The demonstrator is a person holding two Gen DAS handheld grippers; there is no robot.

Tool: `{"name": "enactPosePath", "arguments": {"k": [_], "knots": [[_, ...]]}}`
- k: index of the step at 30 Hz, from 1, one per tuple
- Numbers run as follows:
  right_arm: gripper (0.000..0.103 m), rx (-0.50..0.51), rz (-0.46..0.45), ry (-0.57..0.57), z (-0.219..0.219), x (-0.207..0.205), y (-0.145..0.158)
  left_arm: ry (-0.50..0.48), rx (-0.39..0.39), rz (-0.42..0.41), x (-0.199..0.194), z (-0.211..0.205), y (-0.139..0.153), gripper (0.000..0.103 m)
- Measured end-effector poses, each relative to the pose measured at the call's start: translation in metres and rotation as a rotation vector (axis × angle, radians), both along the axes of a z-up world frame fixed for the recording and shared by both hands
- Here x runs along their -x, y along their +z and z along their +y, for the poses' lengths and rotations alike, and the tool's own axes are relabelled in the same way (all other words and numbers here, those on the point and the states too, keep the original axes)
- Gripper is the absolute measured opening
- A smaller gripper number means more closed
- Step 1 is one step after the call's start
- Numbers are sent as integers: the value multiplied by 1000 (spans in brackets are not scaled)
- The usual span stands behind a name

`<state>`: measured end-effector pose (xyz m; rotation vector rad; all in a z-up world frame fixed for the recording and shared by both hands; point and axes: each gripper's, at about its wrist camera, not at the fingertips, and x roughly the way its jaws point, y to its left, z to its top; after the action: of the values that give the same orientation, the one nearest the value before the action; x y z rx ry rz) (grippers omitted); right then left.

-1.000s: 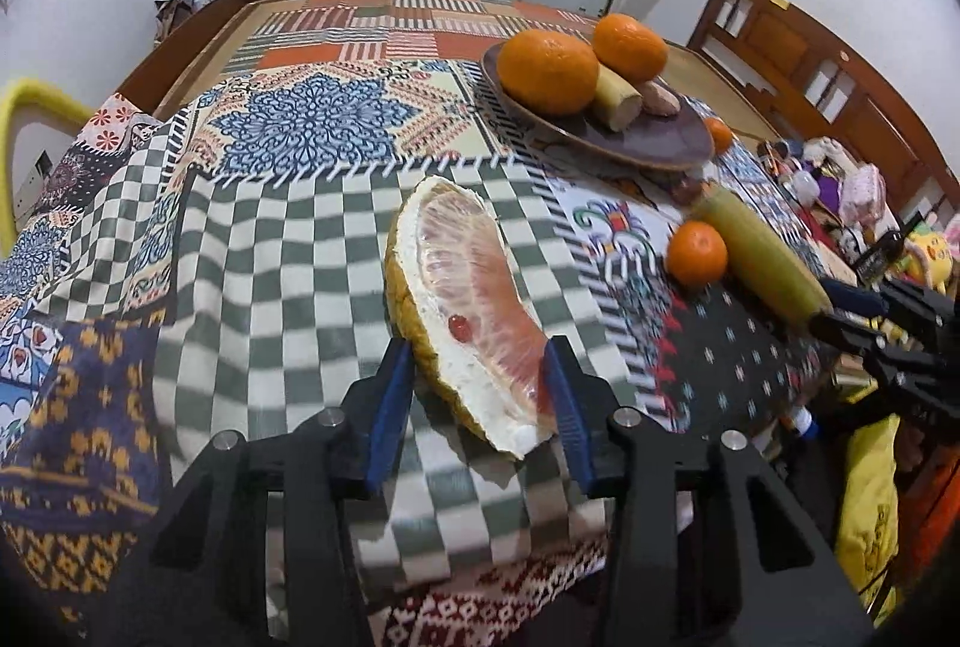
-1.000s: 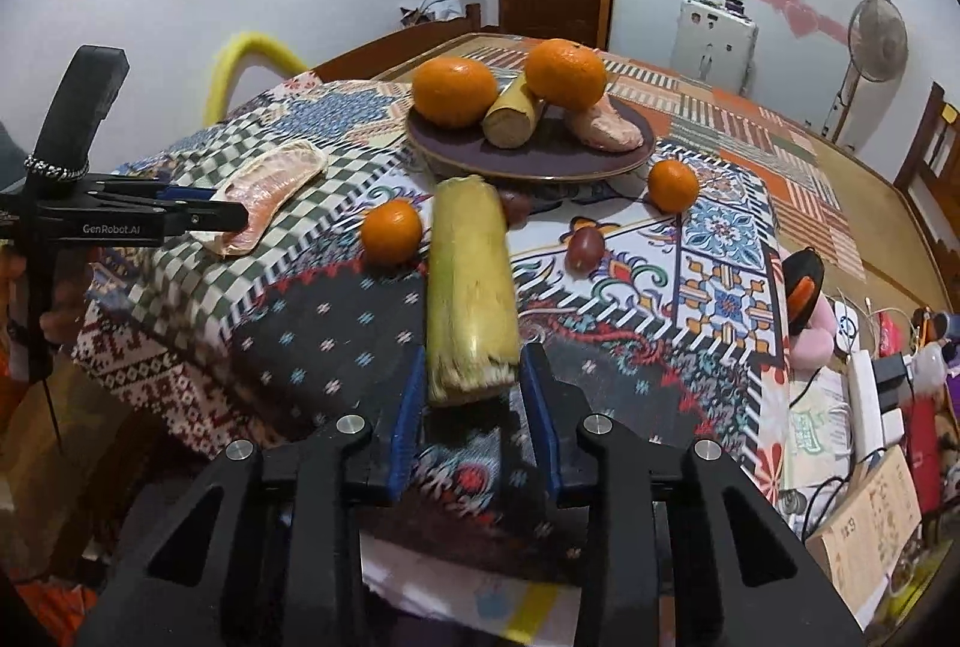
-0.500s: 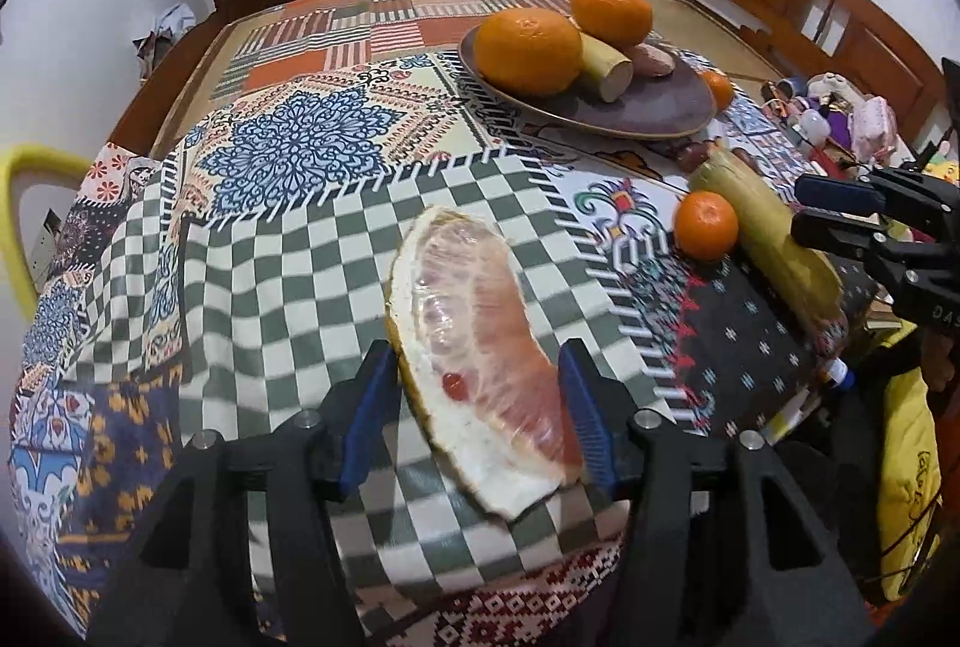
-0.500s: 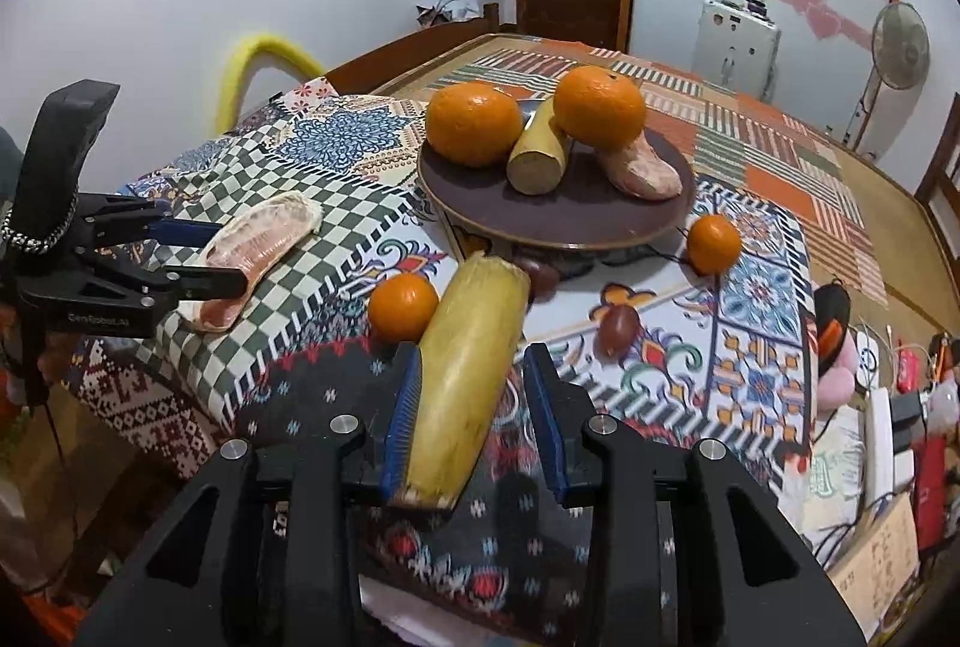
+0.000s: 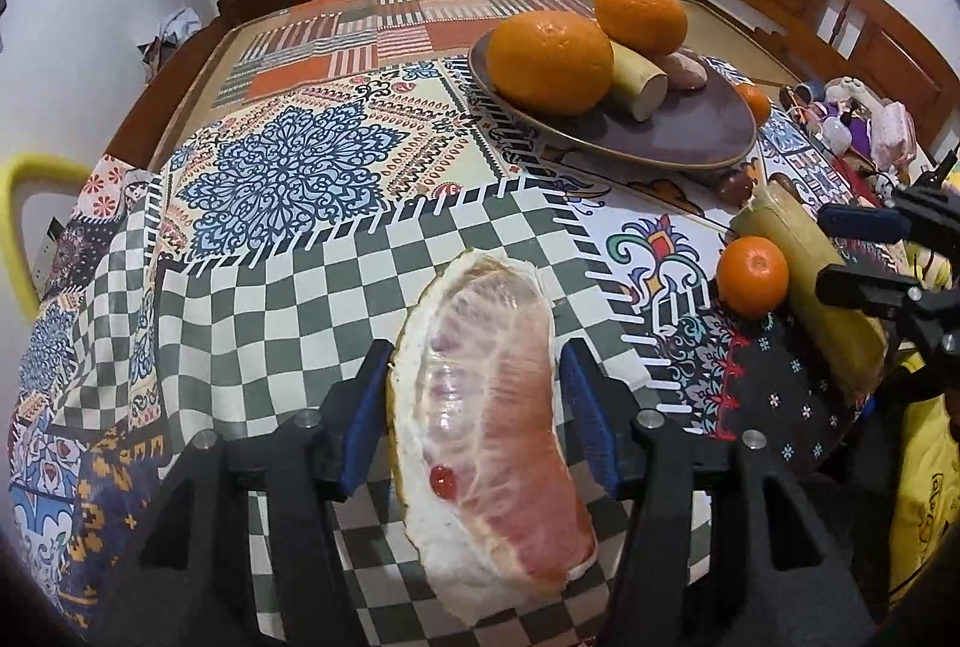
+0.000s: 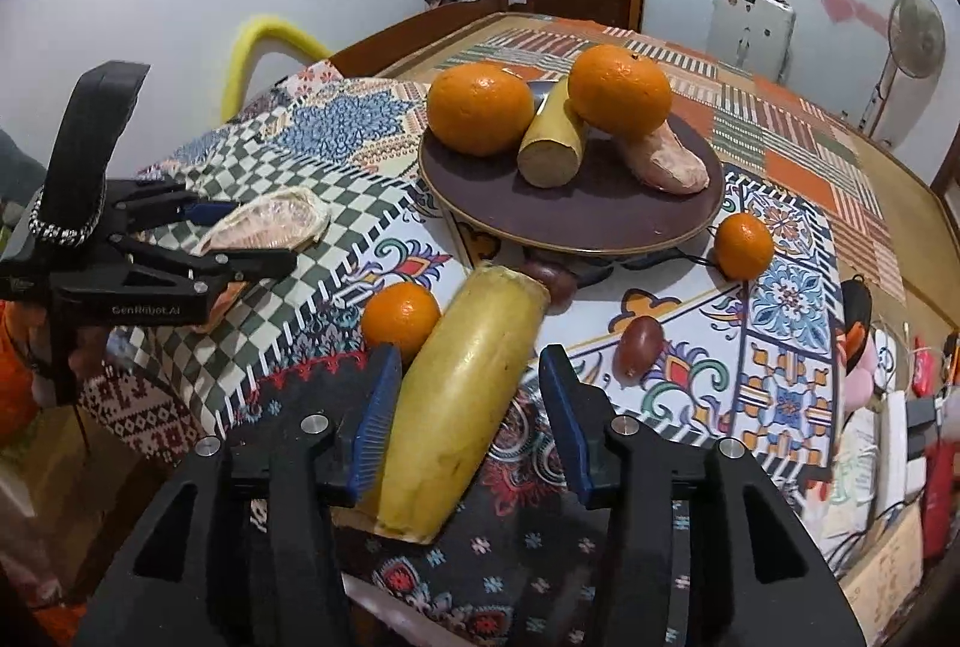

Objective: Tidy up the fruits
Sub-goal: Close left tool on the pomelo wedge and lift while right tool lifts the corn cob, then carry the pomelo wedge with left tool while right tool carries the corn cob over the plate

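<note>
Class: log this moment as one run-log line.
left gripper: open around pomelo wedge | right gripper: just opening, around sugarcane piece

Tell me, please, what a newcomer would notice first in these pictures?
Probably the big pink pomelo wedge, lying on the checked cloth between the open fingers of the left tool. Next, the long yellow cane piece near the table edge, and behind it the brown plate carrying two large oranges.
</note>
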<state>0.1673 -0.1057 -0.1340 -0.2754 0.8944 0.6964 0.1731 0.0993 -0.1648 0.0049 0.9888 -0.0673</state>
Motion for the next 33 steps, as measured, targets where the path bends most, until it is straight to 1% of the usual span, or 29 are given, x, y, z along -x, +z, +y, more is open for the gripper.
{"name": "enactPosePath", "arguments": {"k": [3, 7, 9, 11, 13, 16, 21, 24, 27, 33], "knots": [[43, 33, -26, -8, -5, 4, 4, -15, 16, 7, 4, 3, 0, 52], [43, 18, 19, -7, -10, 0, 3, -42, 1, 15, 15, 1, 1, 52], [43, 19, 47, 9, -4, -4, 0, -50, 0, 30, 18, 1, 2, 52], [43, 47, 45, 30, 9, -4, -5, -54, 2, 34, 21, 3, 1, 52], [45, 70, 42, 36, 18, -5, -8, -57, 3, 30, 22, 3, 1, 52], [42, 98, 19, 32, 22, -6, -10, -61, 2, 28, 22, 3, 1, 53], [39, 74, 30, 9, 15, -9, -10, -61, 3, 8, 22, 3, 1, 51], [39, 61, 5, -25, 7, -7, -9, -49, -6, -17, 24, -1, 4, 50], [38, 37, -6, -48, -2, -7, -3, -48, 11, -48, 23, -3, 12, 50], [37, -29, -69, -98, -18, -7, 22, -41, 47, -151, 16, -13, 48, 50]]}}
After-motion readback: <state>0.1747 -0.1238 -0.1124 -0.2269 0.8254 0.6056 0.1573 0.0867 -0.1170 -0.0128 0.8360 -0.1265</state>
